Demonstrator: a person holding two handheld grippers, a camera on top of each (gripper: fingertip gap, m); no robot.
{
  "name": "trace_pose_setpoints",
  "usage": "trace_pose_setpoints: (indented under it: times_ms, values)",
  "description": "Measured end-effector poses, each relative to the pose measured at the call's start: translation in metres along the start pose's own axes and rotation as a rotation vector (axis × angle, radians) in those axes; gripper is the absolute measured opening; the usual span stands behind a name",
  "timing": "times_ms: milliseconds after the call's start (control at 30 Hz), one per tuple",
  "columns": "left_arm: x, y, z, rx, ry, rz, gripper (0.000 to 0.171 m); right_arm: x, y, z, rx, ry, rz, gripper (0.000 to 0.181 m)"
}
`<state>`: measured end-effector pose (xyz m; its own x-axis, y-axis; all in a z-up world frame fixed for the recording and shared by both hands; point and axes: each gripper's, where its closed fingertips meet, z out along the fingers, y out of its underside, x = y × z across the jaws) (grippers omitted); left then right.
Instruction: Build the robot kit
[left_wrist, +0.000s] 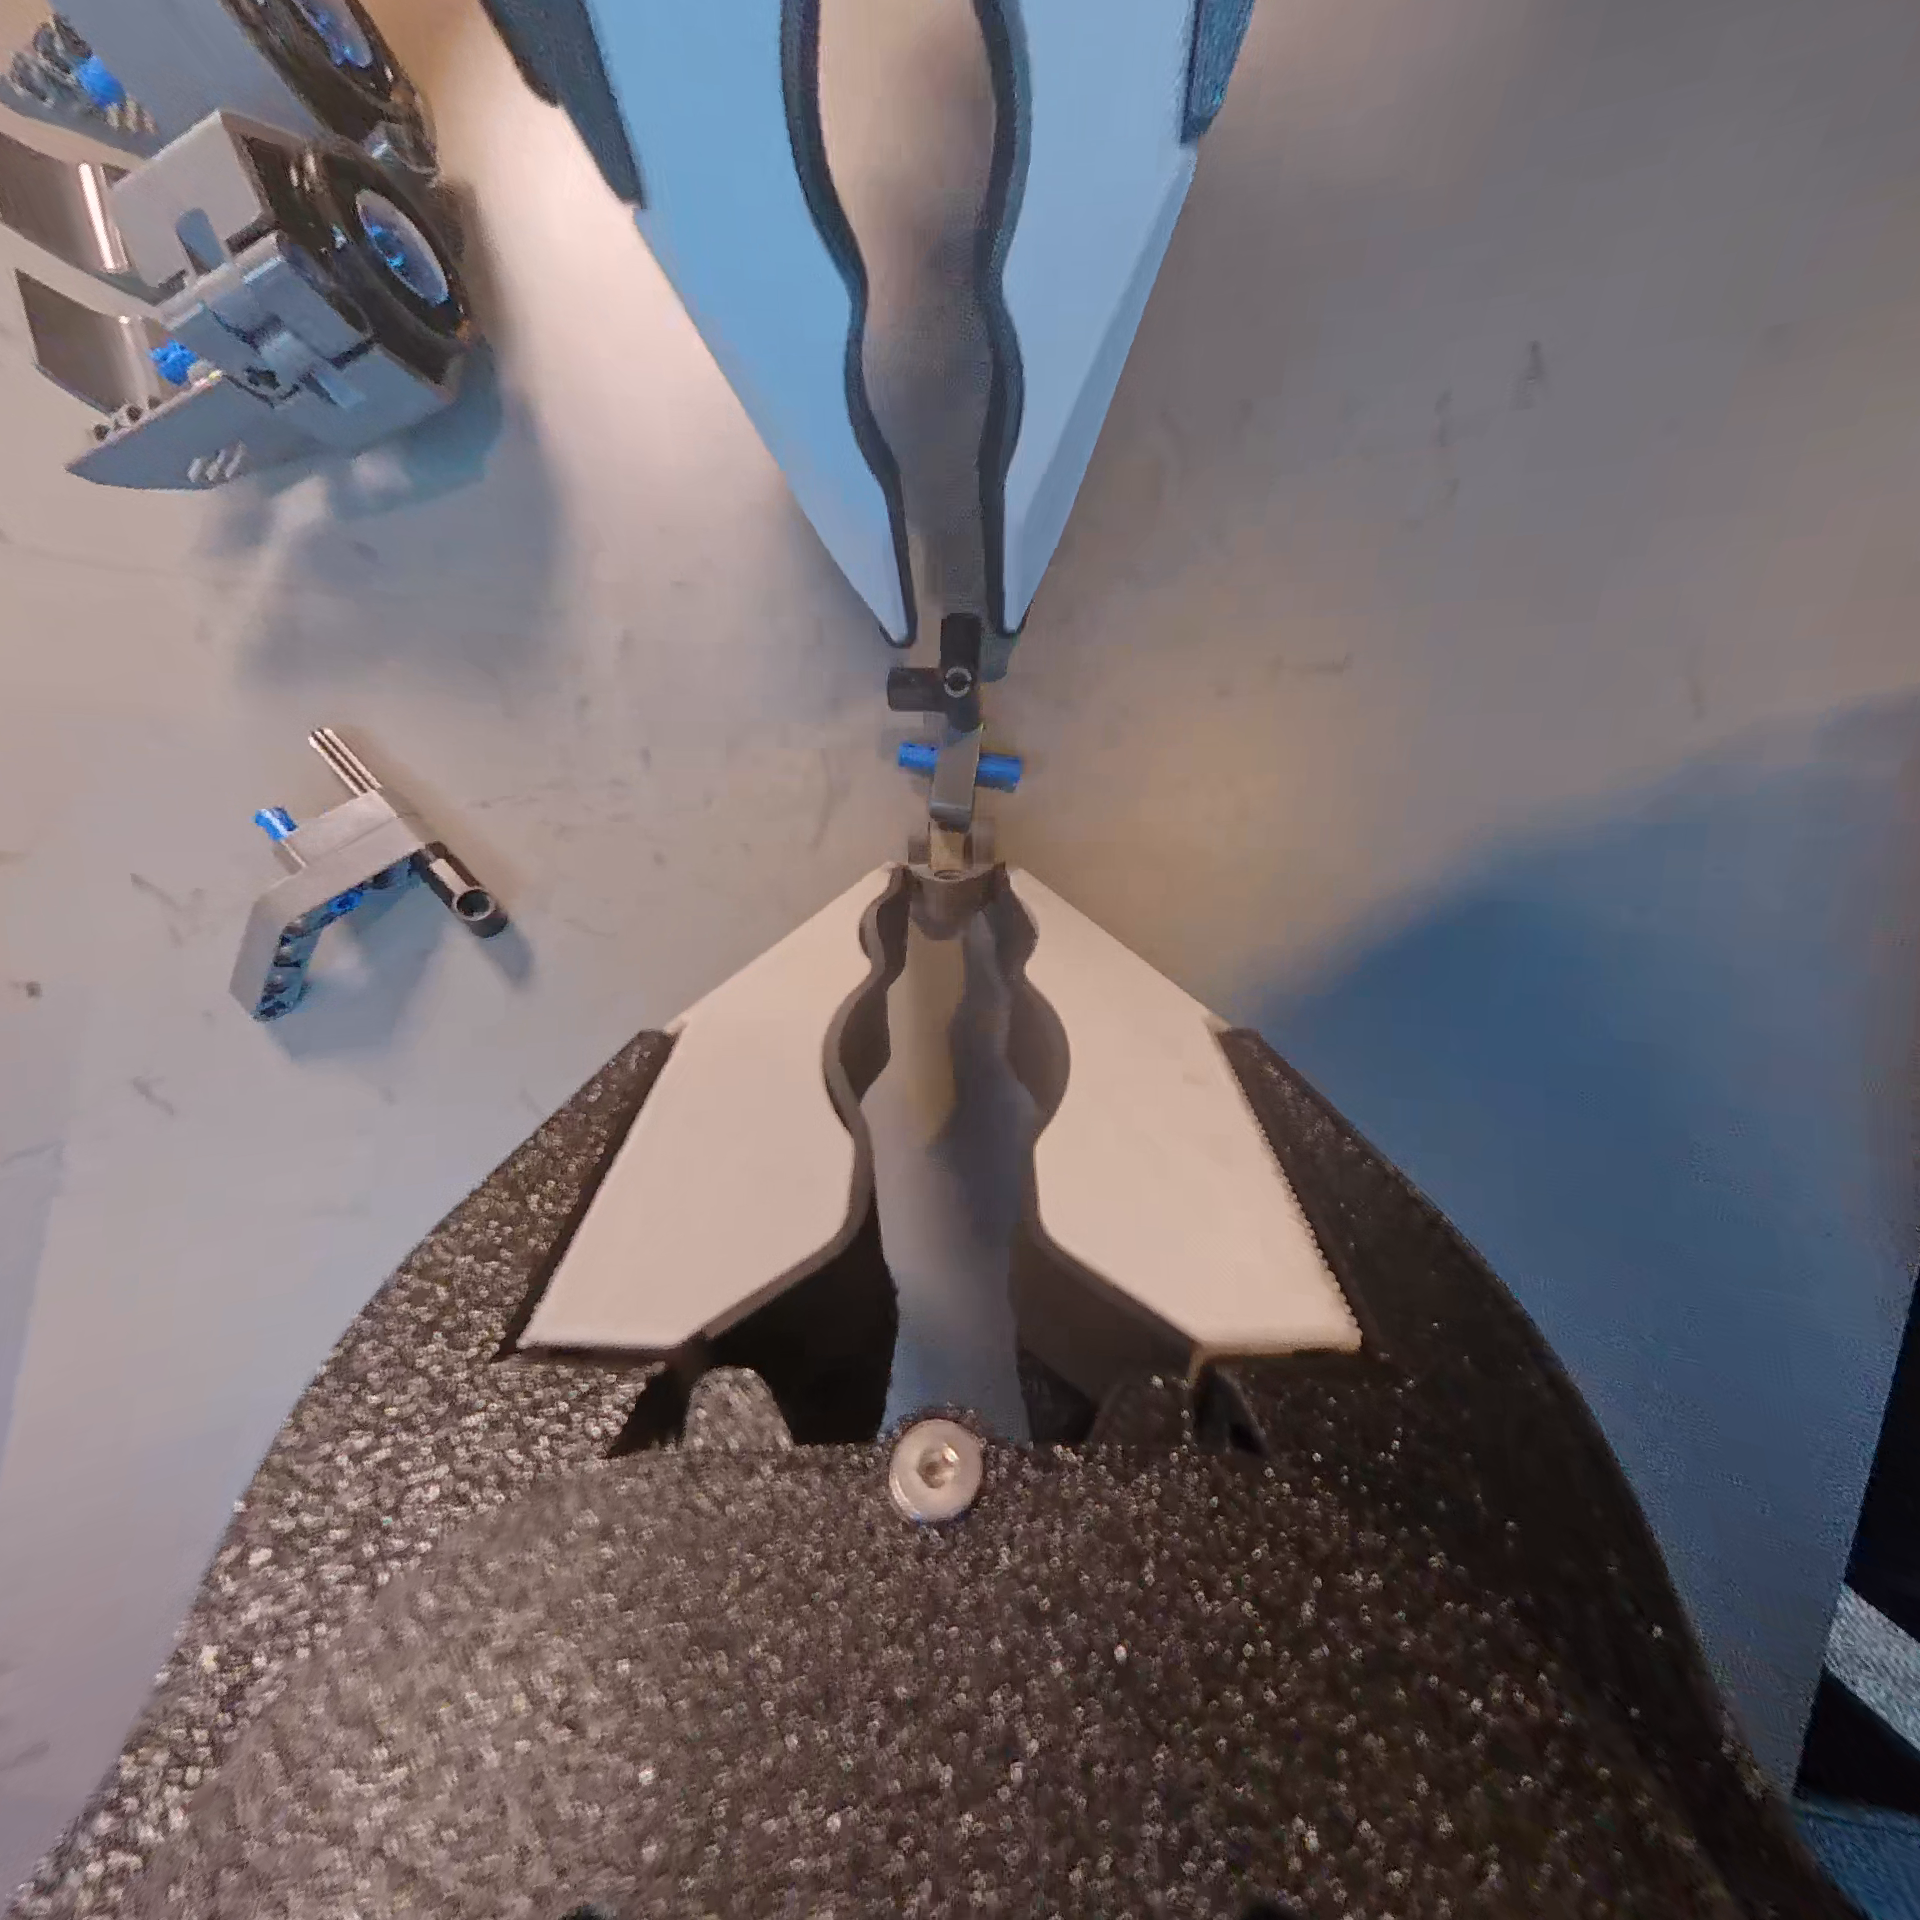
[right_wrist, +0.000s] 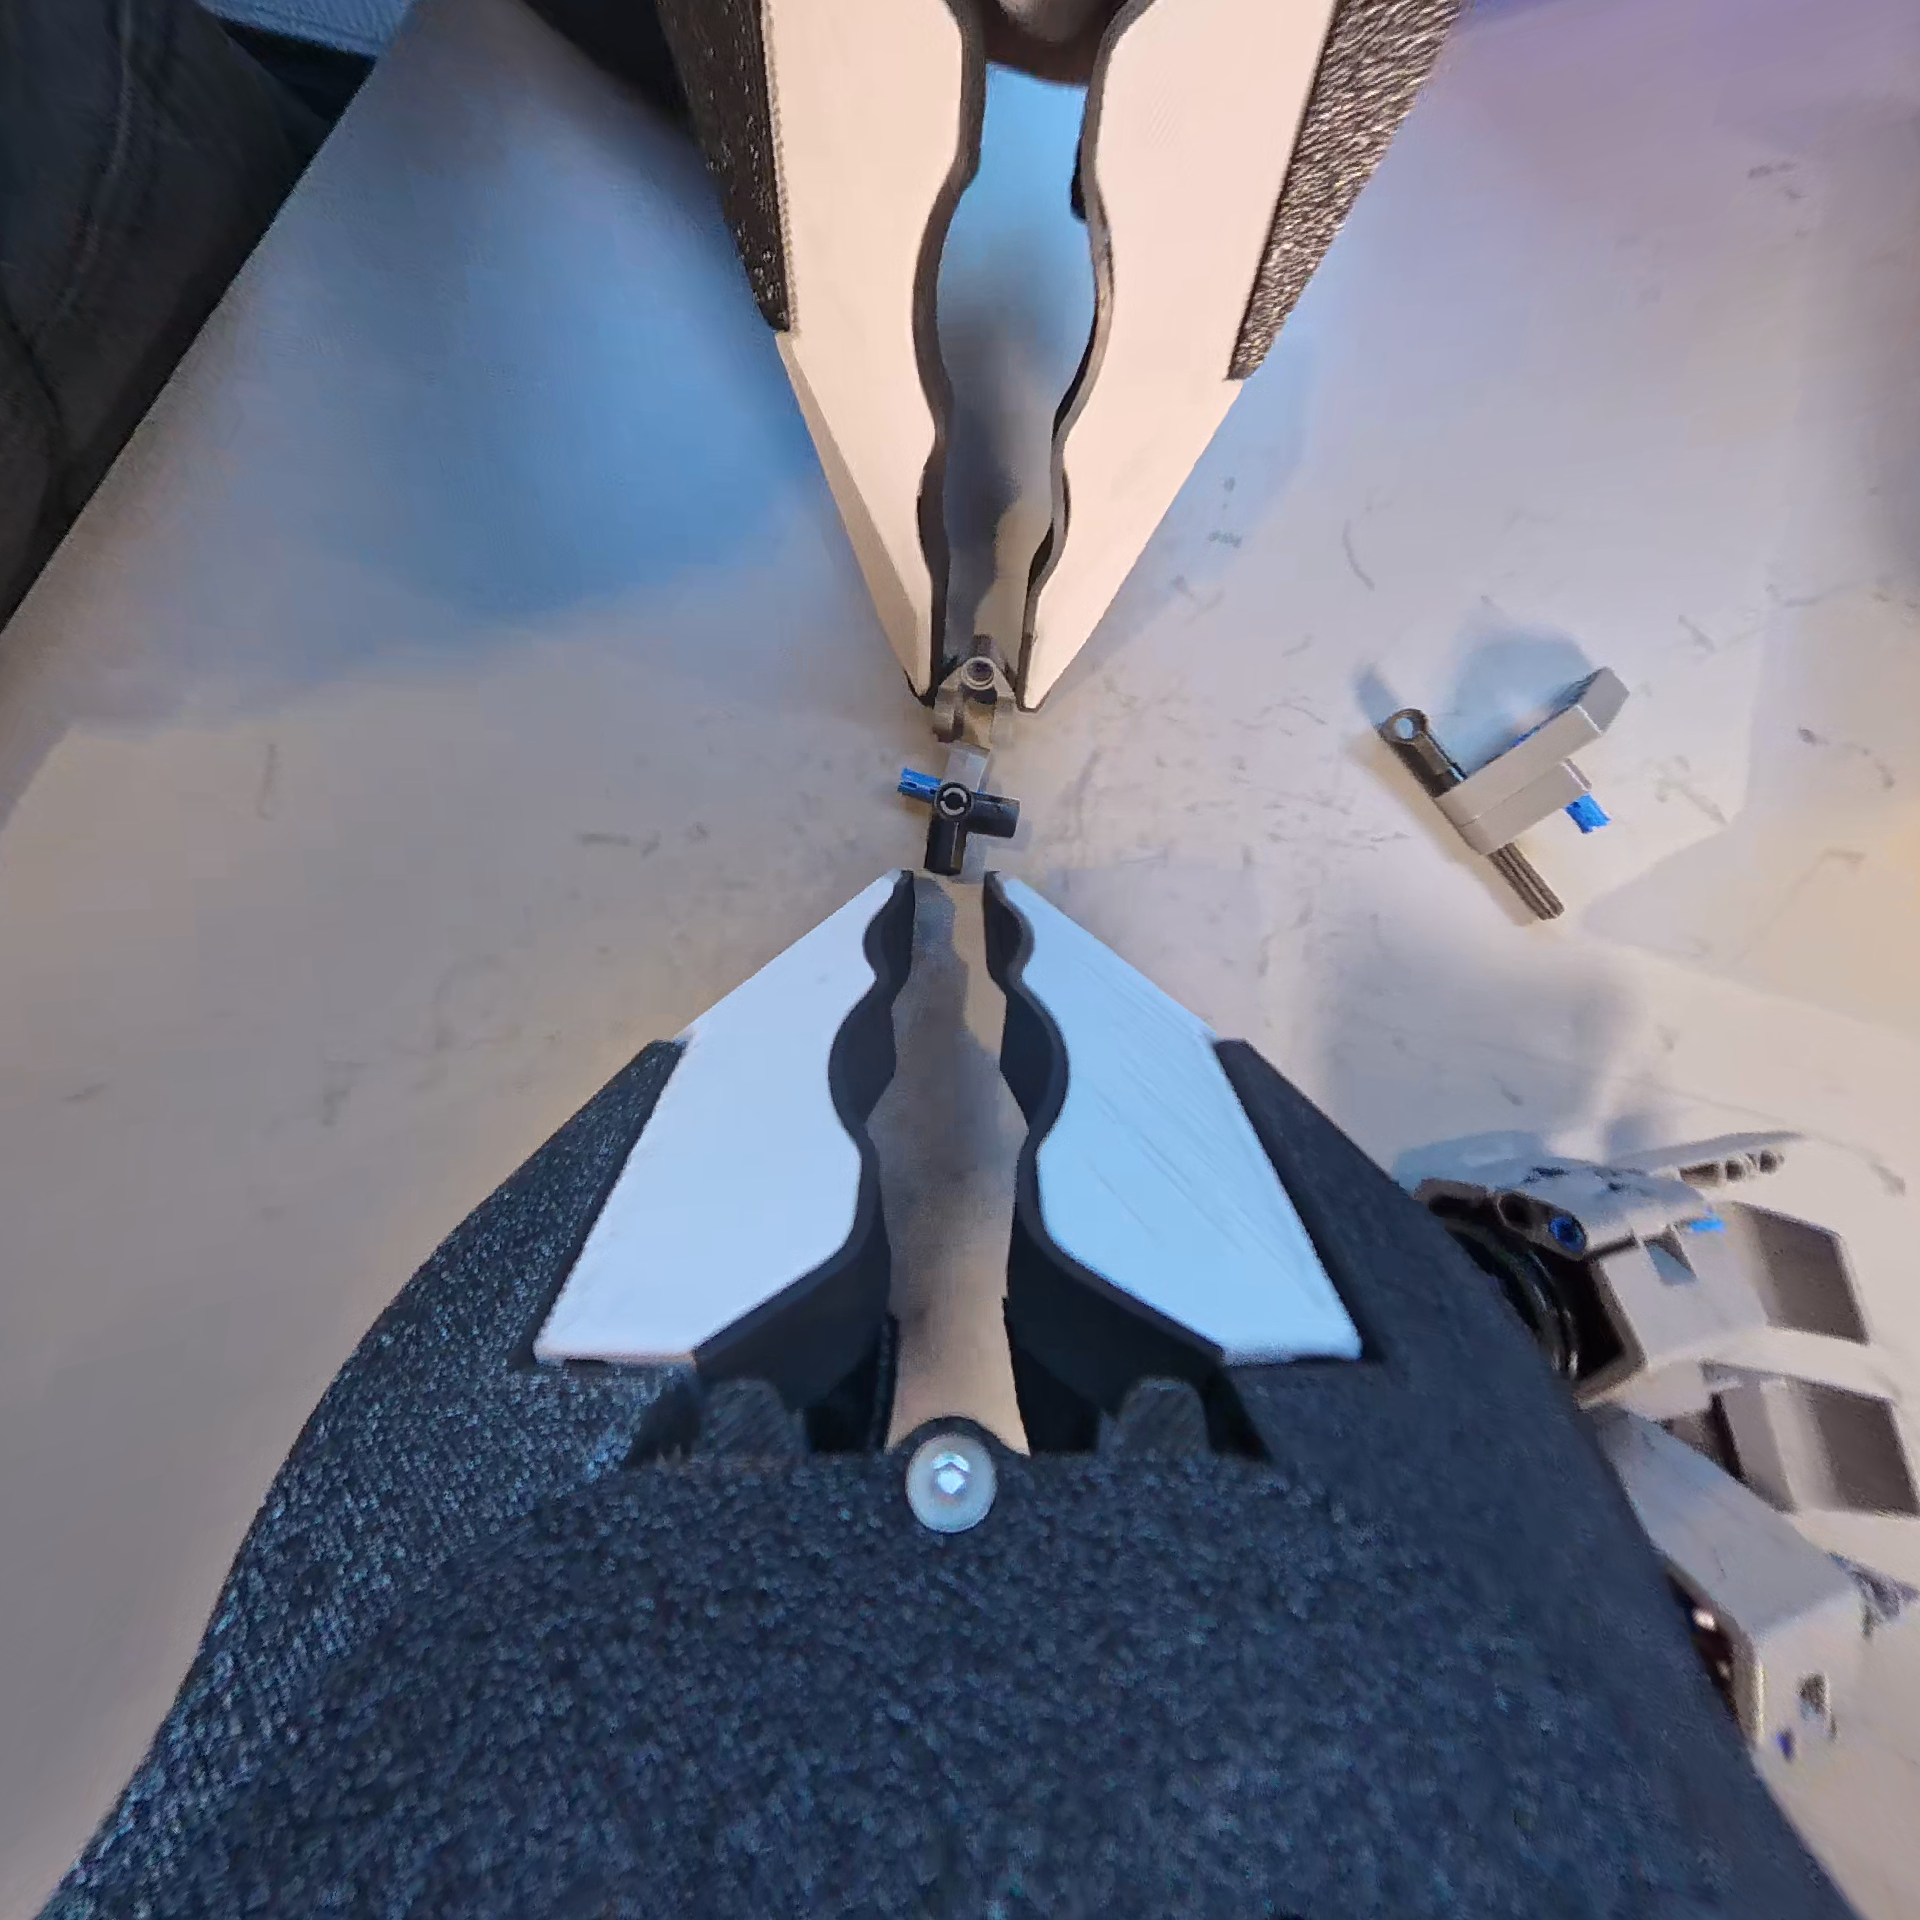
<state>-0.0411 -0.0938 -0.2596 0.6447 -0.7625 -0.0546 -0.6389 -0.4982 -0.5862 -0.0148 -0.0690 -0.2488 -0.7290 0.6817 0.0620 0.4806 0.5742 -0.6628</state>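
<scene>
Pale scuffed surface (left_wrist: 1455, 520): left tool (left_wrist: 951, 857) clenches a grey connector (left_wrist: 954, 795), right tool (right_wrist: 951, 878) a black connector (right_wrist: 961, 821); the two pieces meet, seemingly joined.

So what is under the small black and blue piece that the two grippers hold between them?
Under the small black and blue piece only the pale table shows; the piece is held above it. The left gripper and right gripper cover its ends.

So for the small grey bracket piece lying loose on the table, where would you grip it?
Probably across the flat sides of the grey bracket, coming from above with the fingers either side of its body. The dark axle and blue pin stick out of it and look too thin to pinch securely.
</scene>
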Motion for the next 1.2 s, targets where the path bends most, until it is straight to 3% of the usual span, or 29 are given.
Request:
trace_pose_setpoints:
  times_ms: [100,300,467,733,1000,1200]
  values:
    - [-0.001,-0.006,-0.007,0.11,0.007,-0.046,0.015,0.001,-0.006,-0.008,0.044,0.047,0.029,0.016]
    - [0.006,-0.046,-0.044,0.483,0.05,-0.07,0.015,-0.005,-0.052,-0.021,0.253,0.086,0.054,0.018]
    - [0.011,-0.056,-0.057,0.583,0.068,-0.038,0.015,-0.003,-0.067,-0.028,0.284,0.085,0.045,0.018]
    - [0.009,-0.052,-0.052,0.562,0.067,-0.02,0.015,-0.002,-0.065,-0.026,0.241,0.052,0.078,0.015]
    - [-0.001,-0.028,-0.025,0.351,0.073,0.005,0.015,0.008,-0.044,-0.001,0.058,0.058,0.089,0.014]
    - [-0.004,-0.019,-0.011,0.259,0.097,0.026,0.016,0.011,-0.032,0.009,-0.052,0.074,0.07,0.014]
